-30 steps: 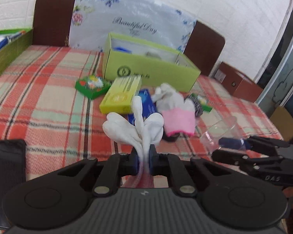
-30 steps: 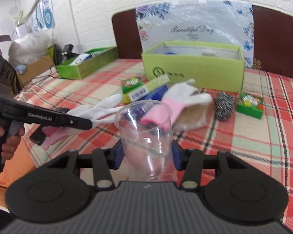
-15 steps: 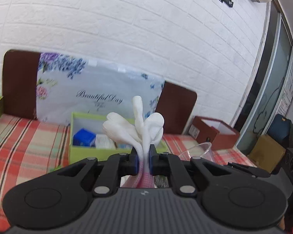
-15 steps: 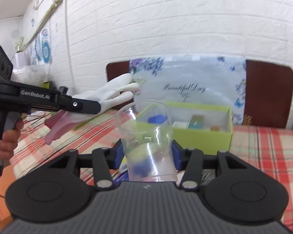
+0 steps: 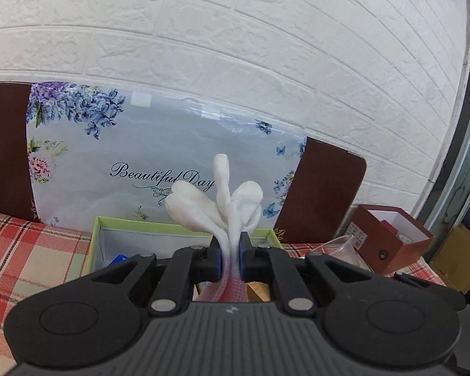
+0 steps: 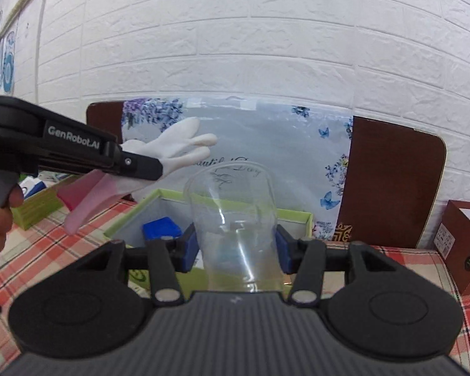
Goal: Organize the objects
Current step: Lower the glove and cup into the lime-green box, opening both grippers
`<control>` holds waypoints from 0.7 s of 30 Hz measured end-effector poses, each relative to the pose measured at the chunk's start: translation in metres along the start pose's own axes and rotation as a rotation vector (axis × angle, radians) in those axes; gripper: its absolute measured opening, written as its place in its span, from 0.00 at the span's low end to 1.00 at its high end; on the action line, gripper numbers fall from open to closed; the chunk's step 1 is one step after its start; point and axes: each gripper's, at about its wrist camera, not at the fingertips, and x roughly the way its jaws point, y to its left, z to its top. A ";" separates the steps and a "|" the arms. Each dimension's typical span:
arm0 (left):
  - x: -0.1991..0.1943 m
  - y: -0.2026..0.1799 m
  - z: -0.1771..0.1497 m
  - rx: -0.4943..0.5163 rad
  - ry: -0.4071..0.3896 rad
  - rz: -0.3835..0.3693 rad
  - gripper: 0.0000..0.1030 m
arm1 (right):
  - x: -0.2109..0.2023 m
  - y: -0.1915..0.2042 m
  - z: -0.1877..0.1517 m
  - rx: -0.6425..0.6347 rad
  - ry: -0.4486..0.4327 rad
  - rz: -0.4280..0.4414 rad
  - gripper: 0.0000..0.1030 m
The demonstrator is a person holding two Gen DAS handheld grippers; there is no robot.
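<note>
Both loads aloft above the counter, short of the green box (image 6: 297, 216).
Left gripper (image 5: 229, 255) jaws clamped on limp glove (image 5: 216, 206); right gripper (image 6: 236, 247) jaws pinching clear cup (image 6: 232, 206). Risks: cup slipping or buckling, glove cuff snagging box rim.

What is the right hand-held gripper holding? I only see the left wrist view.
Observer: The right hand-held gripper is shut on a clear plastic cup, upright between its pads.
Operator: And my glove's cuff?
Observer: The white glove sticks out of the left hand-held gripper; its pink cuff hangs free below.
Operator: Anything left of the green box?
Observer: A second green box stands further left.
</note>
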 end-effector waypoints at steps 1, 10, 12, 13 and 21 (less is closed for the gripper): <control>0.011 0.003 0.000 -0.002 0.010 0.001 0.08 | 0.010 -0.002 0.000 0.004 0.006 -0.006 0.47; 0.080 0.031 -0.005 -0.057 0.079 0.021 0.09 | 0.088 -0.024 -0.008 0.042 0.089 -0.061 0.47; 0.086 0.034 -0.007 -0.052 0.070 0.015 0.12 | 0.101 -0.029 -0.011 0.039 0.097 -0.066 0.48; 0.087 0.036 -0.008 -0.050 0.058 0.010 0.25 | 0.106 -0.030 -0.012 0.038 0.102 -0.068 0.49; 0.070 0.037 -0.015 -0.011 -0.038 0.086 0.98 | 0.109 -0.025 -0.025 -0.064 0.044 -0.091 1.00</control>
